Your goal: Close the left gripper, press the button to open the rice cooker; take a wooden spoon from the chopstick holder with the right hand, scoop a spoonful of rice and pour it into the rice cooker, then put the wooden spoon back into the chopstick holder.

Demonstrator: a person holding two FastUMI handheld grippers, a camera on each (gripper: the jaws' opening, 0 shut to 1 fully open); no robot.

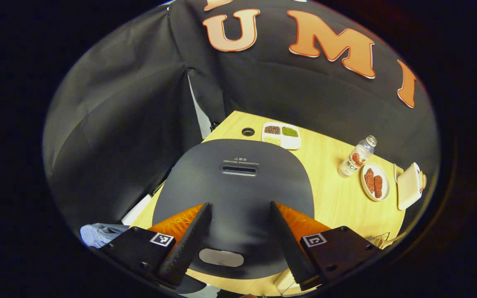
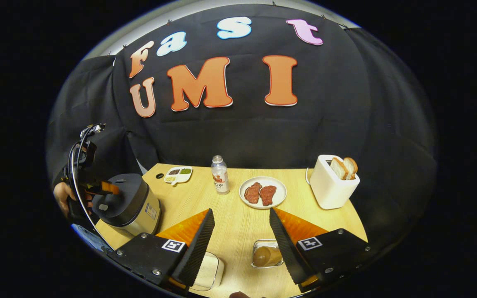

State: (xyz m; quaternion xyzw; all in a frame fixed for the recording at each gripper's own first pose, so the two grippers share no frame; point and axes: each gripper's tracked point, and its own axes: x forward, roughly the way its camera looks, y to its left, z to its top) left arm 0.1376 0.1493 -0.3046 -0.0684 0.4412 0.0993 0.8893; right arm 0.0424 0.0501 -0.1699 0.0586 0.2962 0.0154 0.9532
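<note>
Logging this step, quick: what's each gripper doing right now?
Left gripper: open, empty, above the rice cooker lid.
Right gripper: open, empty, above the table.

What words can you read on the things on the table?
No text can be read.
Small print on the dark grey rice cooker lid: too small to read.
Label on the clear plastic bottle: too blurred to read.

Open left claw above closed rice cooker, button between its fingers.
</note>
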